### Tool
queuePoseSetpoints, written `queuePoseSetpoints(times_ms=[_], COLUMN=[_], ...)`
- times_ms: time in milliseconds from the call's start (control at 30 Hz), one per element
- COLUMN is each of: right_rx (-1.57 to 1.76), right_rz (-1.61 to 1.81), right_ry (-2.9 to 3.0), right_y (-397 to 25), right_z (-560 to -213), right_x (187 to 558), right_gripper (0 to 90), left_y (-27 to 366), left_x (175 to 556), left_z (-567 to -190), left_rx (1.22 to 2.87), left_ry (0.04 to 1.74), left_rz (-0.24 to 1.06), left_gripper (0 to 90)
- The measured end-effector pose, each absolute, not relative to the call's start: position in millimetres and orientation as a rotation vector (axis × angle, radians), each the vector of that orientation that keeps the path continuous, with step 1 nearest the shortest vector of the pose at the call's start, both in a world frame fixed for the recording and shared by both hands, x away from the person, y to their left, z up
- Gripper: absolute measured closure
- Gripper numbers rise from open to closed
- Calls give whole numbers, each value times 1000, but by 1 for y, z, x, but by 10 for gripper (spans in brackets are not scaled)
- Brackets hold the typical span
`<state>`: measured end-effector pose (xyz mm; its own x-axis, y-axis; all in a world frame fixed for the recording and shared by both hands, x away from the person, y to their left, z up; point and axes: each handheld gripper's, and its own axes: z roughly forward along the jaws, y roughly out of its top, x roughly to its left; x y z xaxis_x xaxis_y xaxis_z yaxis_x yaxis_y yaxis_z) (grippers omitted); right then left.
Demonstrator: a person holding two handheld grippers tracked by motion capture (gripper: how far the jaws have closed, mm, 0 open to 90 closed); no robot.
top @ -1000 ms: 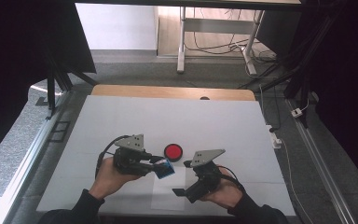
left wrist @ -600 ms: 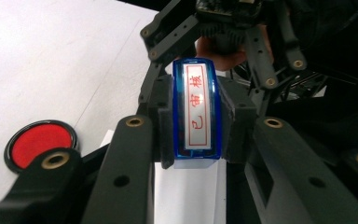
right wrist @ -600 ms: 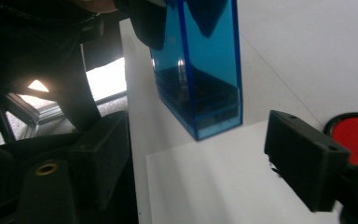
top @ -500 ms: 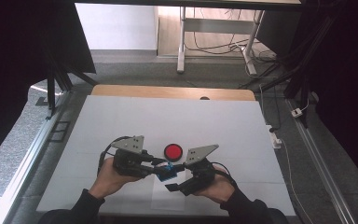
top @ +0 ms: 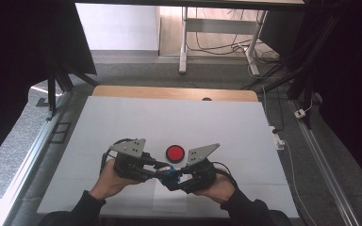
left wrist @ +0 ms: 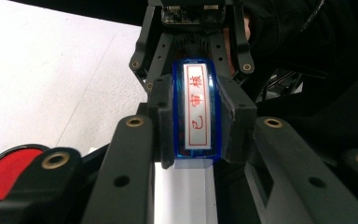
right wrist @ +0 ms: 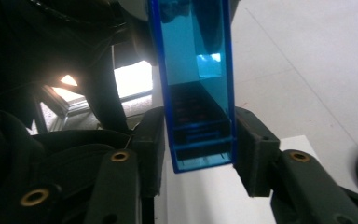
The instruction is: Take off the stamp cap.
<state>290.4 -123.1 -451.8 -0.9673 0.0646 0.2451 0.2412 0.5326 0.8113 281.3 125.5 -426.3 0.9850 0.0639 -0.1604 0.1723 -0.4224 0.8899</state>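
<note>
A blue see-through stamp [top: 170, 174] [left wrist: 196, 112] with a white label of red characters hangs just above the table's near edge. My left gripper [top: 162, 173] [left wrist: 198, 128] is shut on it from the left, pads pressed on both sides. From the right, my right gripper [top: 175, 181] [right wrist: 198, 151] meets it, and its pads [right wrist: 256, 154] close on the stamp's [right wrist: 196, 70] other end. A round red ink pad [top: 175, 152] [left wrist: 9, 170] with a black rim lies just beyond the two grippers. A white paper sheet [top: 169, 200] [right wrist: 205, 200] lies under the stamp.
The white table top [top: 169, 117] stretches bare beyond the ink pad to a wooden strip [top: 174, 92] at the far edge. Metal rails run along both sides. A desk frame [top: 184, 42] and cables stand on the floor behind.
My right gripper has moved left and forward to the stamp and closed around its free end. The left gripper has kept the stamp and barely shifted.
</note>
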Motion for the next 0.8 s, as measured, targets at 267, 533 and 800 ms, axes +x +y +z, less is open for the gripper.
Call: queuePoseSetpoints(times_ms=[267,533,800], right_rx=[-245,-282,-317], right_rz=[-1412,-1395,-1350], right_ry=[-2559,-2517,-2503], right_y=[-124,-124,-124], right_z=[-452,-451,-451], right_x=[291,292,293], right_gripper=[666,685,688], left_y=[128,129,127], left_x=[282,282,280], left_z=[-427,-427,-426], left_rx=[1988,1973,1994], left_ry=[155,144,137], left_rz=[-118,-121,-103], left_gripper=[703,704,705])
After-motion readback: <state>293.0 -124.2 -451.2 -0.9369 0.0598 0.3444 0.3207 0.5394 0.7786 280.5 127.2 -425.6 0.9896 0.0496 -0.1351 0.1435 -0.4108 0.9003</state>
